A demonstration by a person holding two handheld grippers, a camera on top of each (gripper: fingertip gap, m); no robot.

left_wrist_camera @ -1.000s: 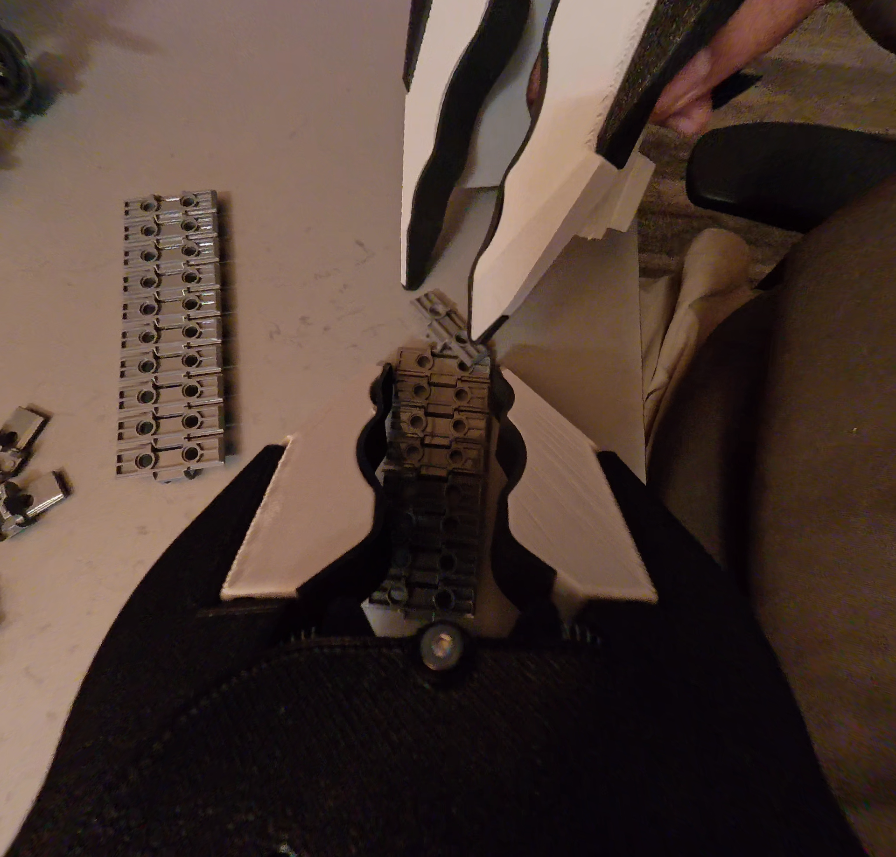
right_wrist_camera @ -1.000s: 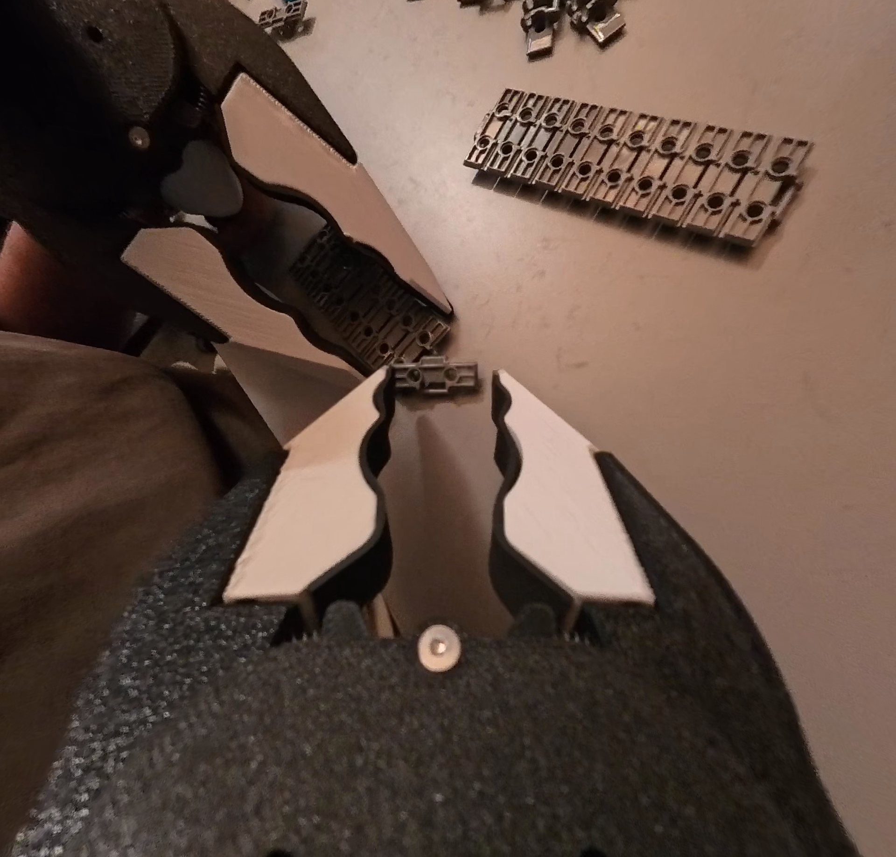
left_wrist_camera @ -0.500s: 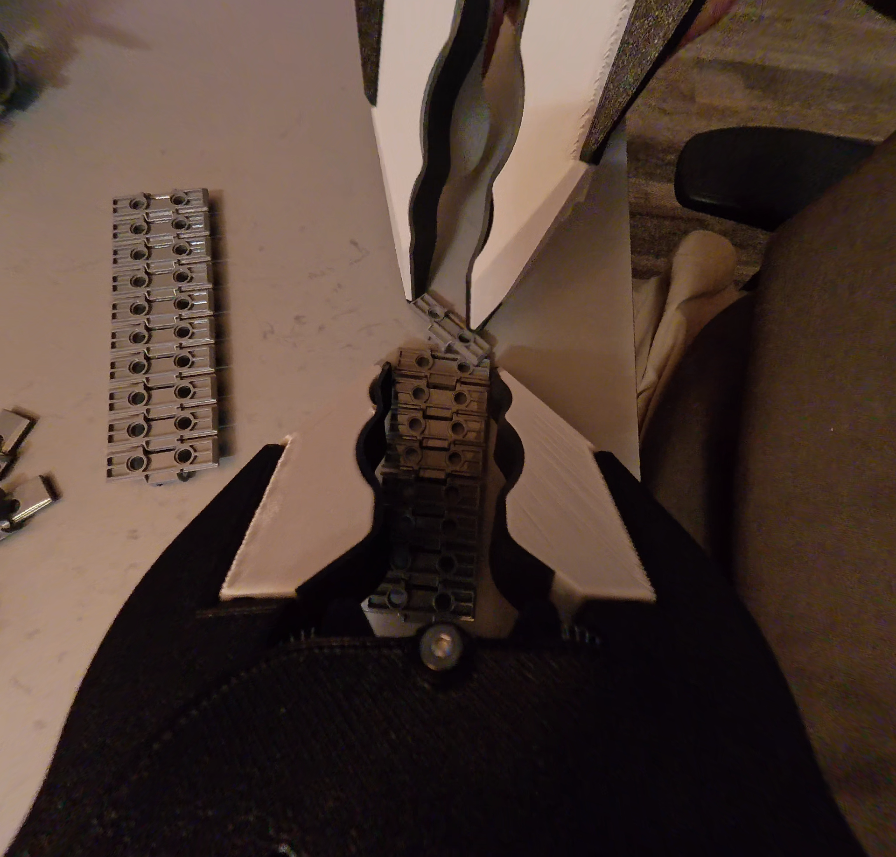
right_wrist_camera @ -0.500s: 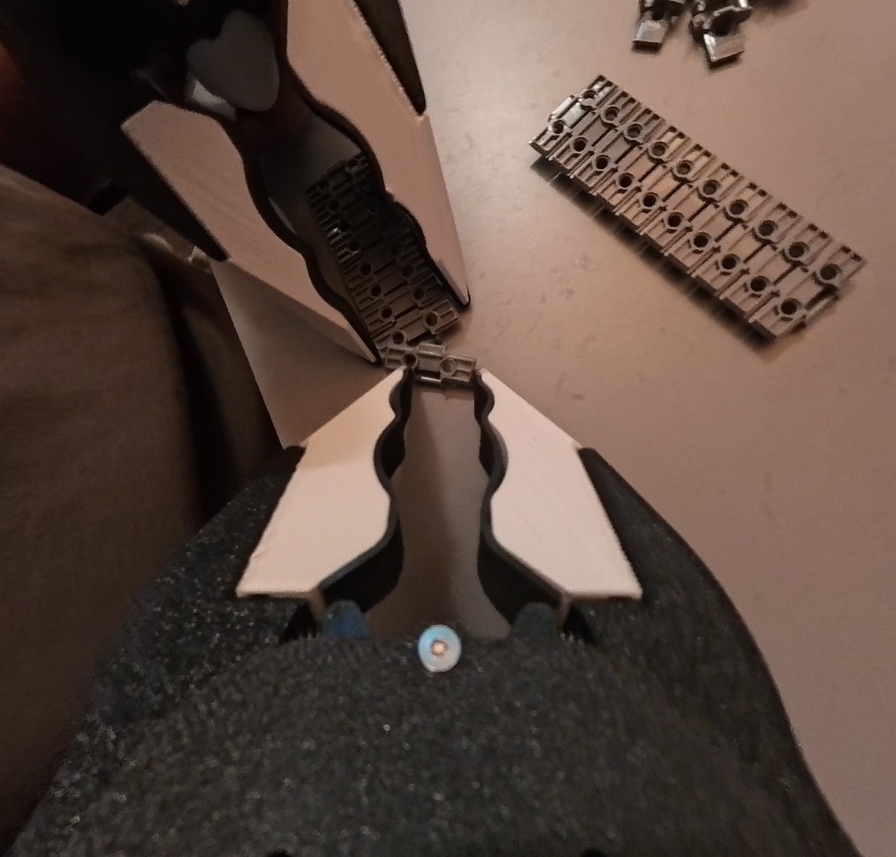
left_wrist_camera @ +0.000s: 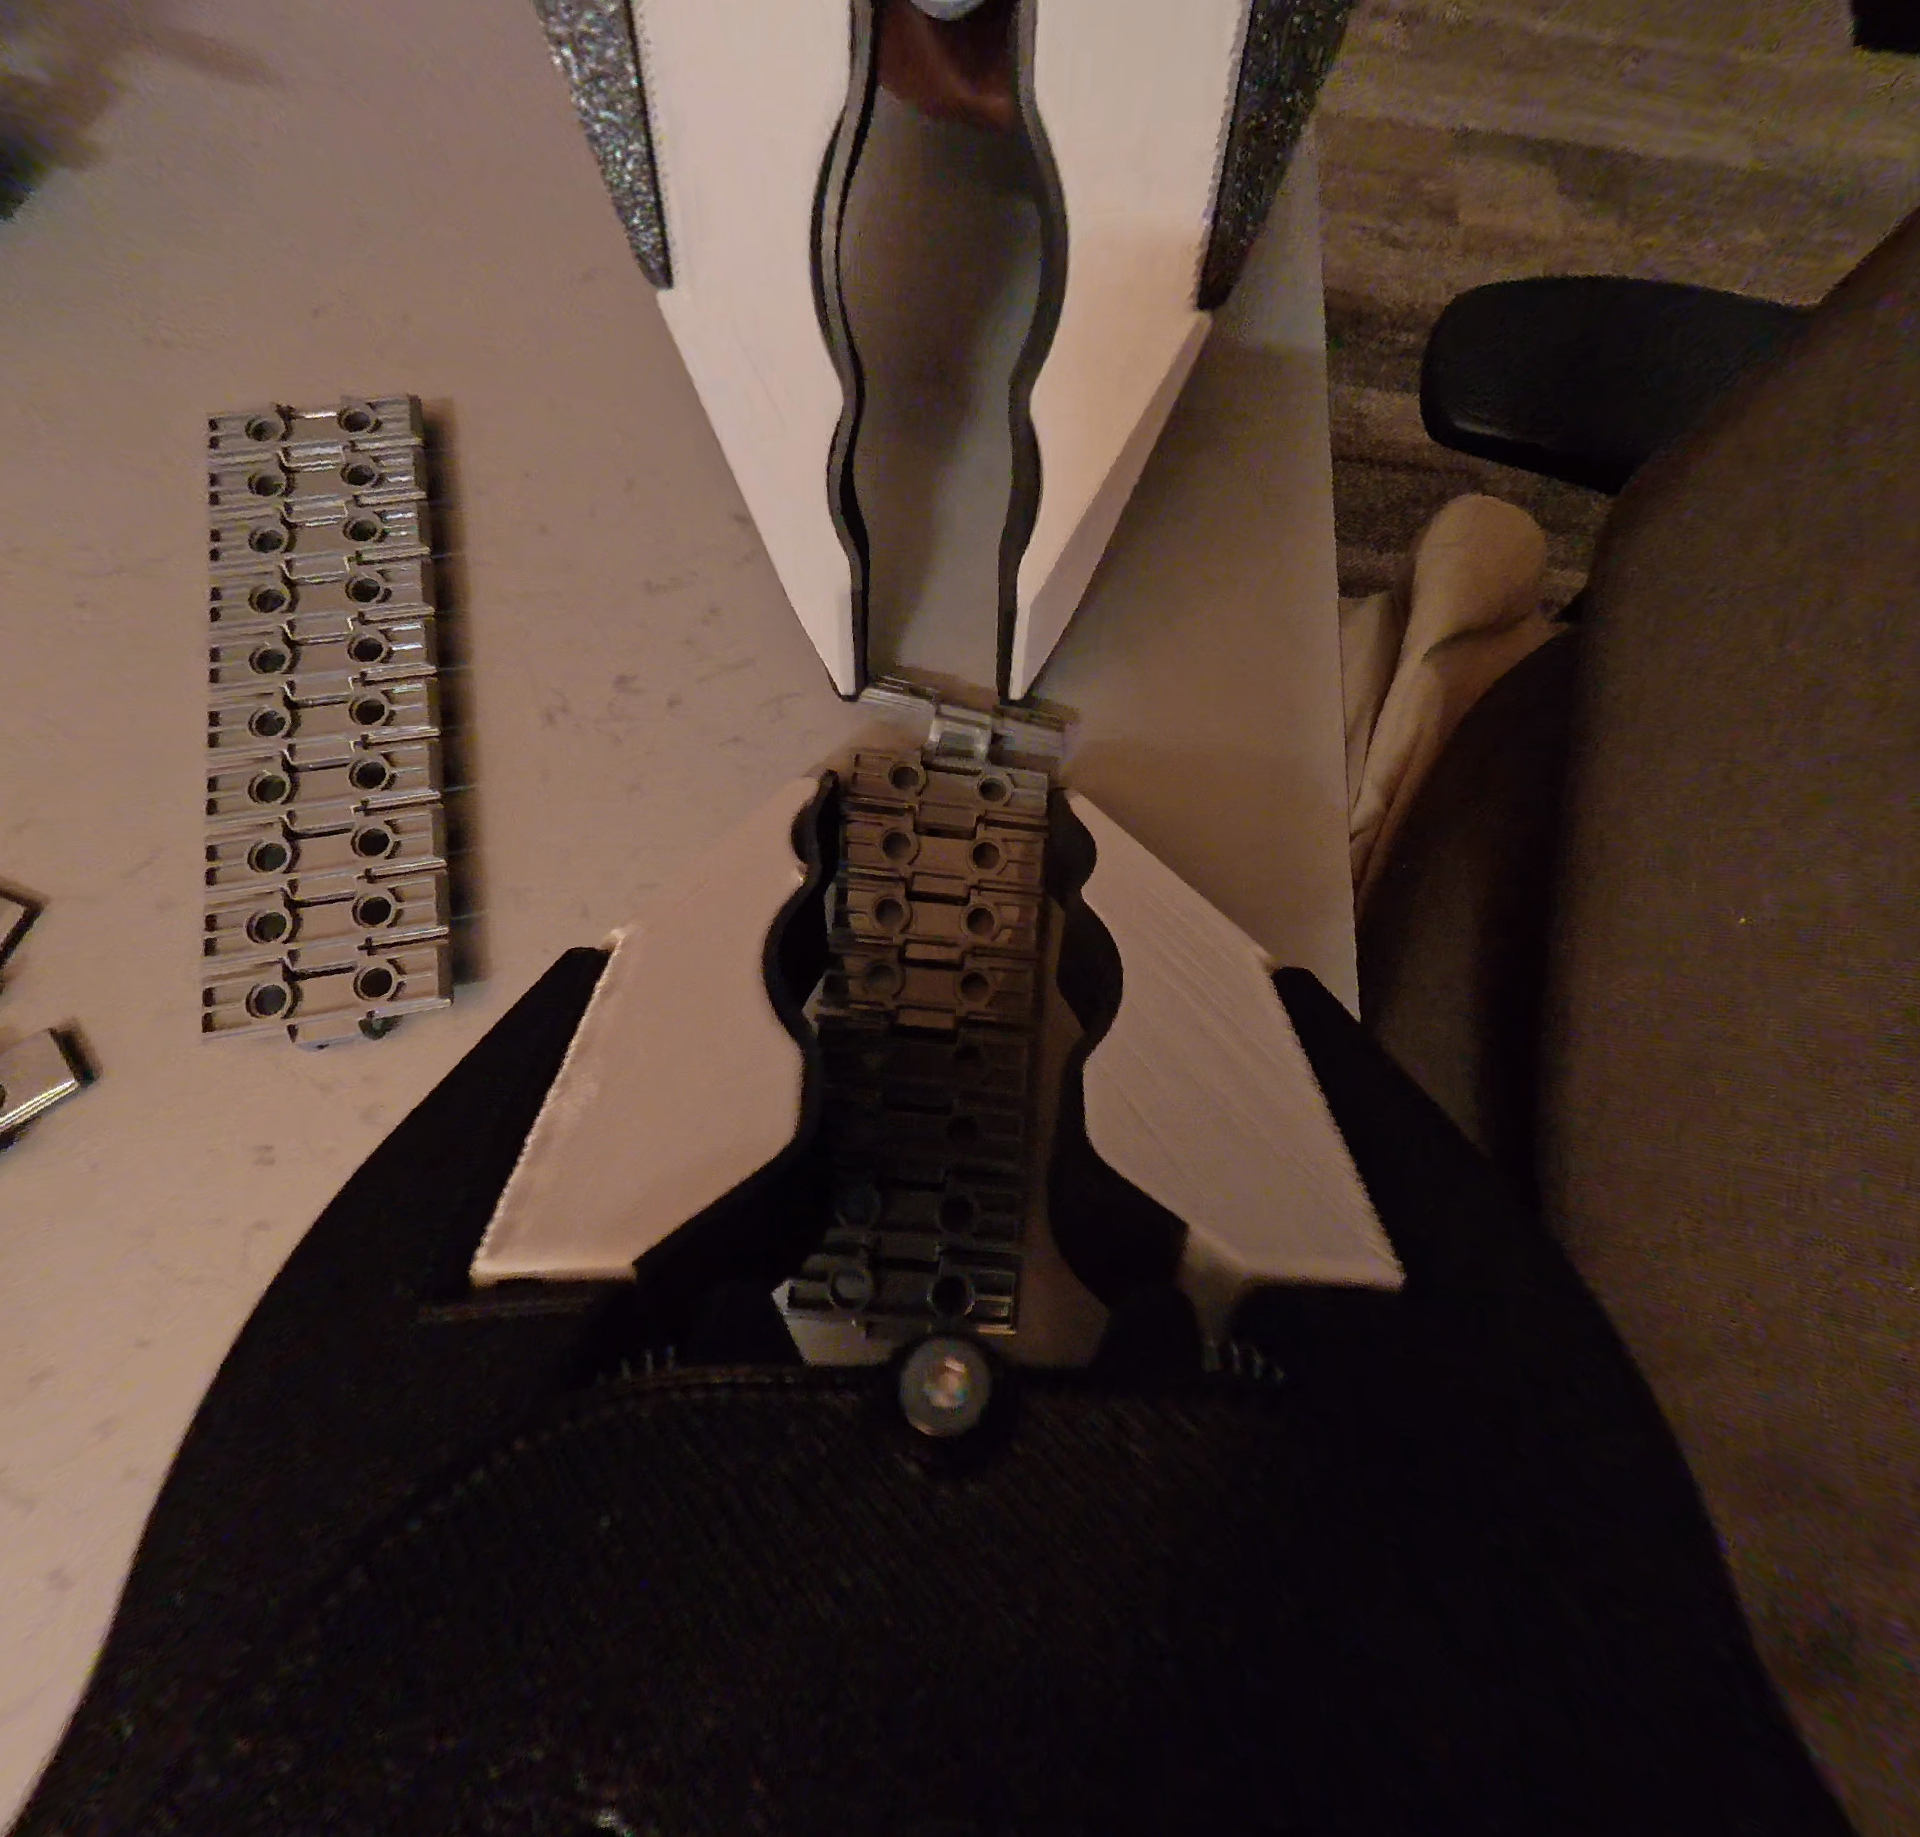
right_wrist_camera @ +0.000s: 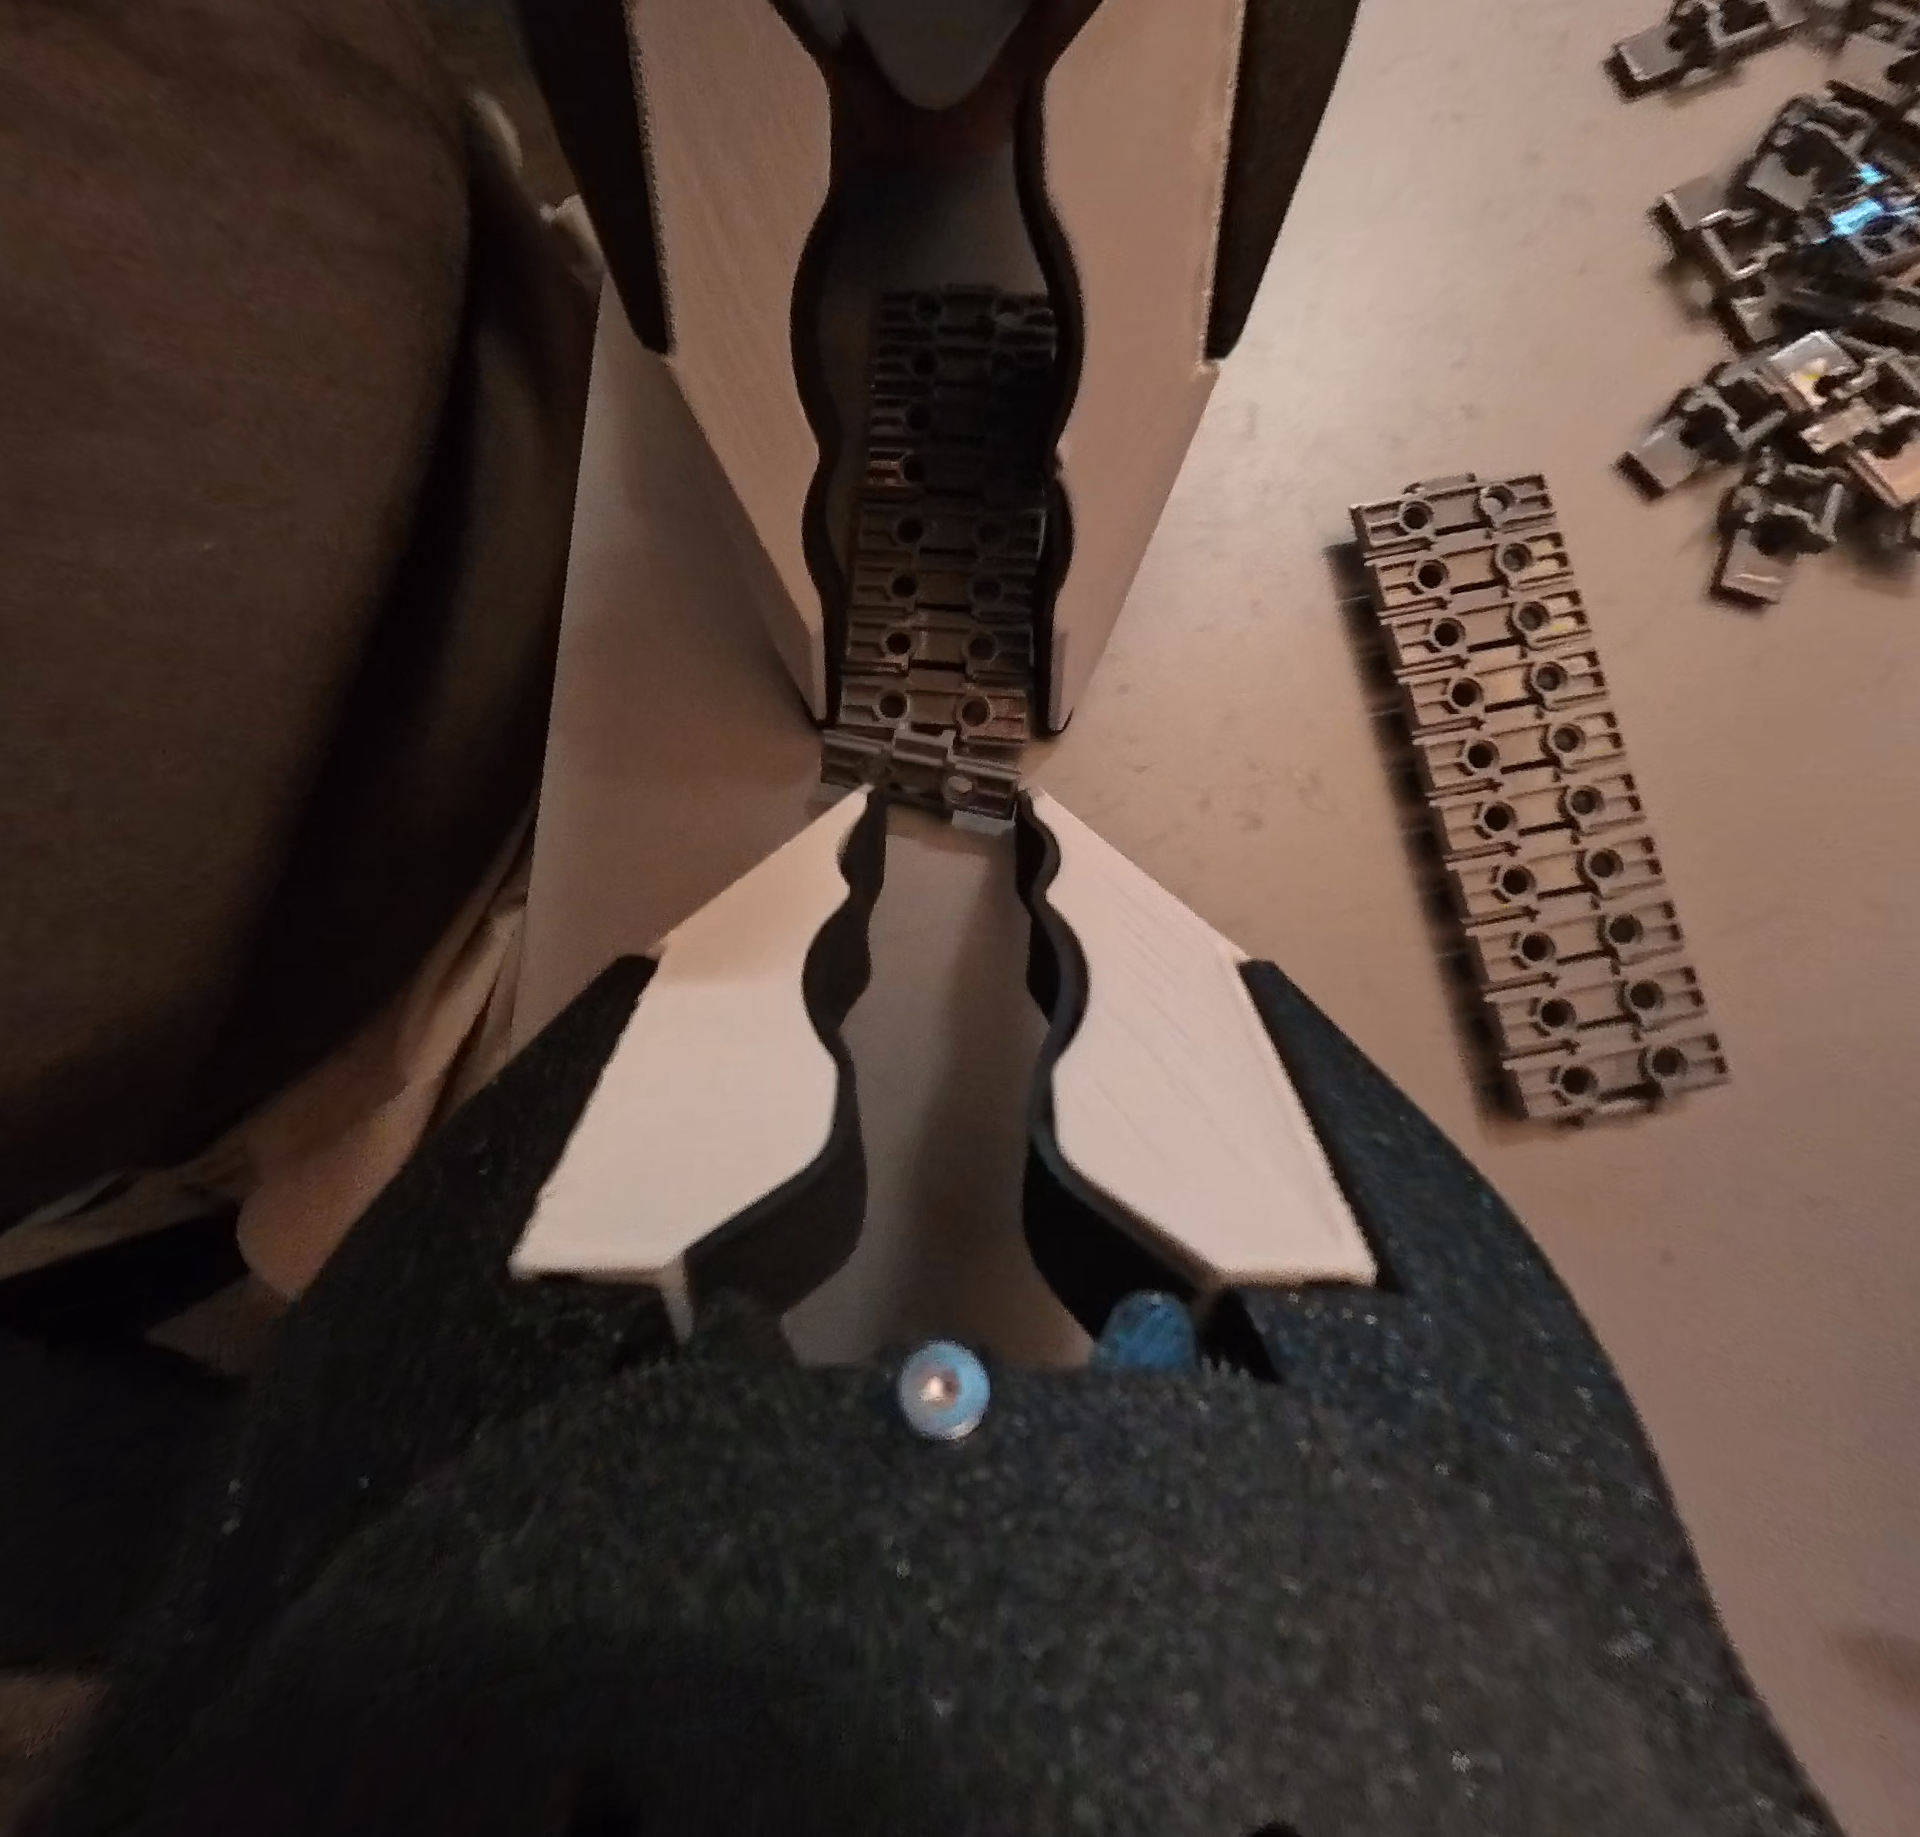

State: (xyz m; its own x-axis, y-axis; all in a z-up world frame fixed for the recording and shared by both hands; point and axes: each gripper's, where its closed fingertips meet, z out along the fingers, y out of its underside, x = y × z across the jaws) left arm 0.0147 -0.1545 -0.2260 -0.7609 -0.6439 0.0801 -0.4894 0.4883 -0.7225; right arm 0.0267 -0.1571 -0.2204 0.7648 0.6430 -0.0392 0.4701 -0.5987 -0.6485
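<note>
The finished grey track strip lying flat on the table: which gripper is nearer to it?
Left. The left gripper, shut on its own strip, has the flat track strip just off its left side. The right gripper, pinching a single link, faces it nose to nose, slightly farther.

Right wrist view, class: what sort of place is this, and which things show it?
Probably a desk or hobby table for seated work: a pale tabletop holds an assembled strip of grey plastic links and a heap of loose links, with a chair armrest beside it.

Office — desk (left_wrist_camera: 436, 260), chair armrest (left_wrist_camera: 1579, 395).
</note>
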